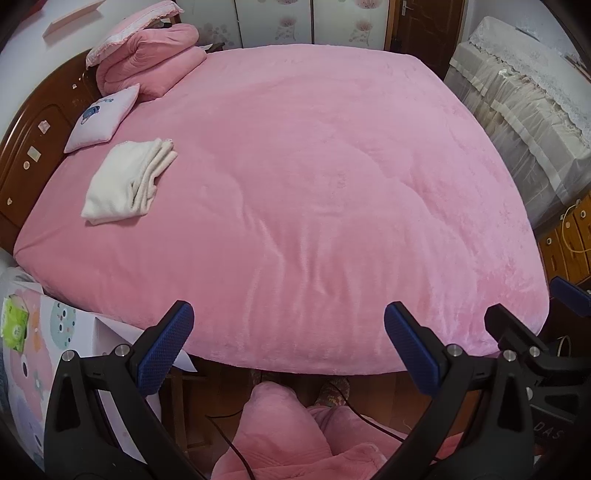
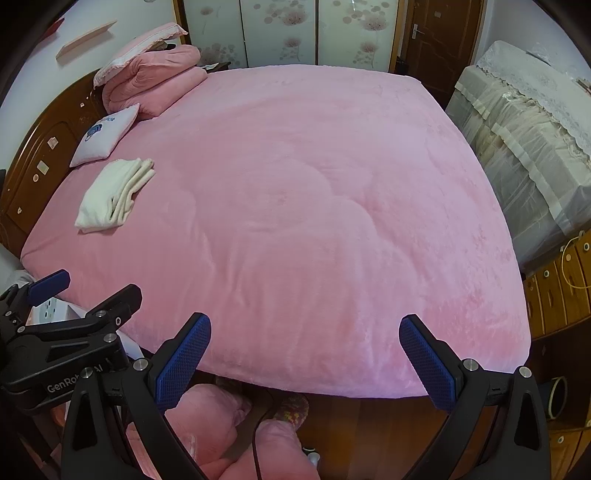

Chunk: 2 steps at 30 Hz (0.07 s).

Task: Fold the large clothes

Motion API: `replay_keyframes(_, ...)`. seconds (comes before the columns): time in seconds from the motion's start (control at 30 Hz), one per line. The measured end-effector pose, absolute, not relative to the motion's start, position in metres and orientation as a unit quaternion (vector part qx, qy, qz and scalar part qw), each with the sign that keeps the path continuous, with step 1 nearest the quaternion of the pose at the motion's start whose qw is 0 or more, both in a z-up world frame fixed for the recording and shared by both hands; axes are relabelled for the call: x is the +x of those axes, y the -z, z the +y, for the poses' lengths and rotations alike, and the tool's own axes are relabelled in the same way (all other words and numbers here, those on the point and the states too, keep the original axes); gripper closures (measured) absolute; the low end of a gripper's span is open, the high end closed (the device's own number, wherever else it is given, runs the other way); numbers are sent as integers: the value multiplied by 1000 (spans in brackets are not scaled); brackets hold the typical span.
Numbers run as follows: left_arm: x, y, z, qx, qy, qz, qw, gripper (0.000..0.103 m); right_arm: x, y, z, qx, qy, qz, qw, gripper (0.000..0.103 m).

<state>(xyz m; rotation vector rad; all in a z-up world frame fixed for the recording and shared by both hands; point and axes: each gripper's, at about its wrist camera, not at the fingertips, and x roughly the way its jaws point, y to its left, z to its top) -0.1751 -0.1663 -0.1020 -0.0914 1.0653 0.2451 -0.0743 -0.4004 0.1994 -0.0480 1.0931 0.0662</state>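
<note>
- Left gripper (image 1: pixel 289 341): wide open, nothing between the blue pads, held over near edge of bed (image 1: pixel 314 184).
- Right gripper (image 2: pixel 304 354): also spread wide, nothing held, same near edge, just right of left one.
- In left view, right gripper seen at far right edge; in right view, left gripper at far left, blue pad up.
- Folded white garment (image 1: pixel 127 182) lying flat on pink cover, left side of bed nr headboard (image 1: pixel 33 147); layered edges facing right. Well apart from both grippers.
- Small pink pillow (image 1: pixel 103 116) w/ blue print just behind garment, leaning on headboard.
- Folded pink quilt (image 1: pixel 155 62) stacked at far-left corner, lace-edged pillow (image 1: pixel 129 26) on top.
- Pink cover smooth, faint creases twd near edge.
- Covered furniture (image 2: pixel 524 140) w/ lace cloth along right side; wooden drawers (image 2: pixel 557 288) nearer, shut, contents not visible.
- Green tissue pack (image 1: pixel 14 325) on patterned surface at lower left.
- Person's pink-clad legs (image 1: pixel 288 435) below grippers, wood floor underneath.
</note>
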Motion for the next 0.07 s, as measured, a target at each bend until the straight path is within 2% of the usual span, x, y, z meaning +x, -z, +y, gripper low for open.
replay_keyframes(0.07,-176,102,-166,-46,-116,505,854,1,-72,-198,-403,-23,-30,521,853,0)
